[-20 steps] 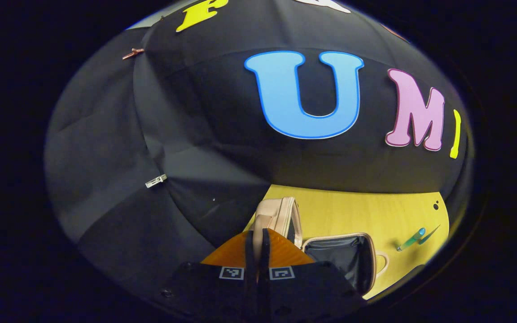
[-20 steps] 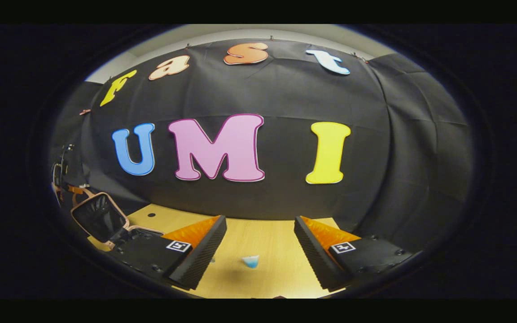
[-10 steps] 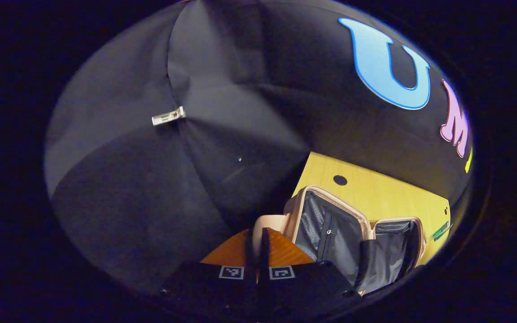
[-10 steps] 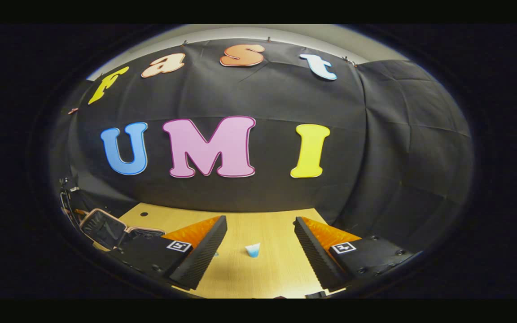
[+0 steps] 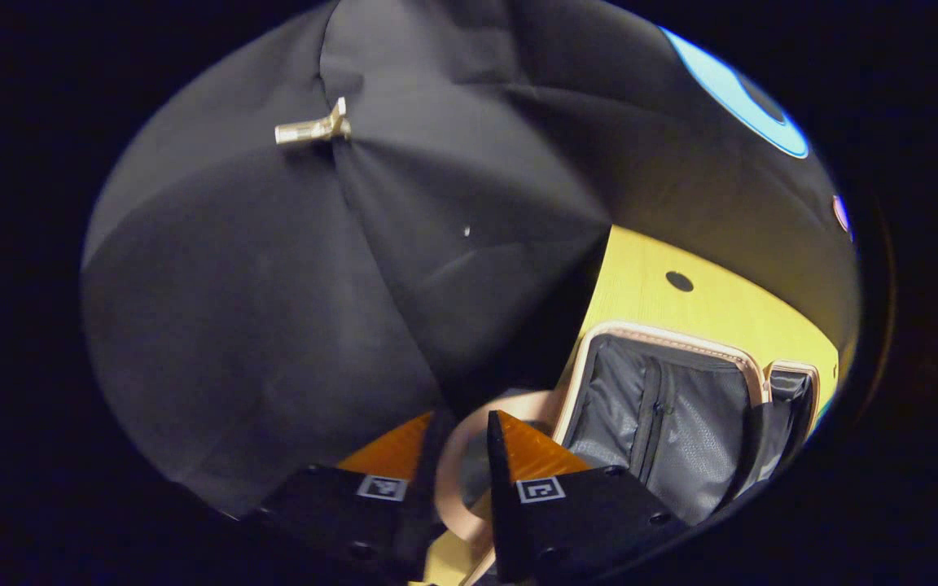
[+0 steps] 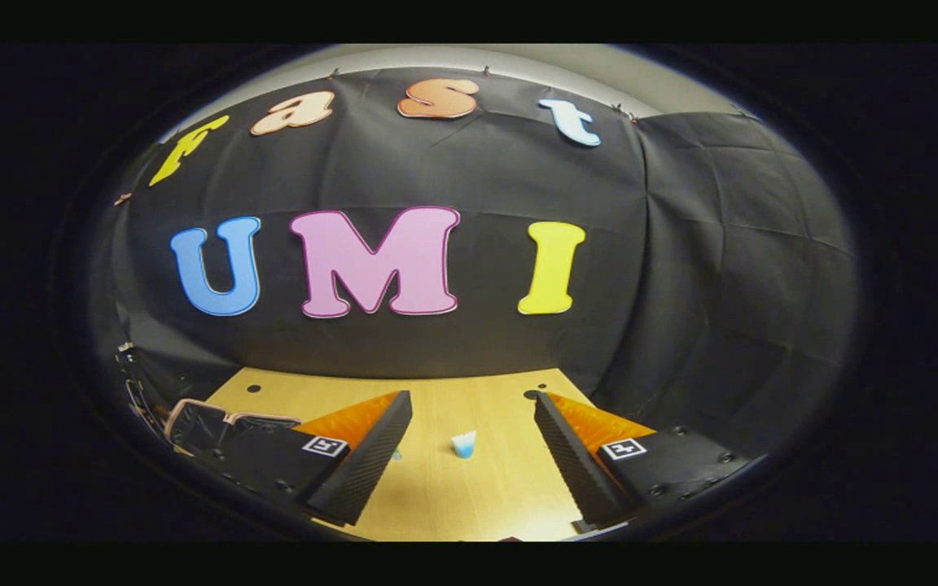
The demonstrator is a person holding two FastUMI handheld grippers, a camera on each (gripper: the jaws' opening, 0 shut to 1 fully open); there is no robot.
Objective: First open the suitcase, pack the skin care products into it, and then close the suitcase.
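Two fingers of left tool astride suitcase handle.

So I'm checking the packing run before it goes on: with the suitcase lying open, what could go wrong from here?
1. The left tongs stand open with the suitcase handle between the fingers; pulling away could snag it and drag the suitcase.
2. The small blue item is tiny and ahead of the open right tongs; a coarse grasp might knock it aside.

- I'm in a staged recording booth, not a home: black cloth wall all round.
- Clips pin the cloth.
- Bare wooden table below me.
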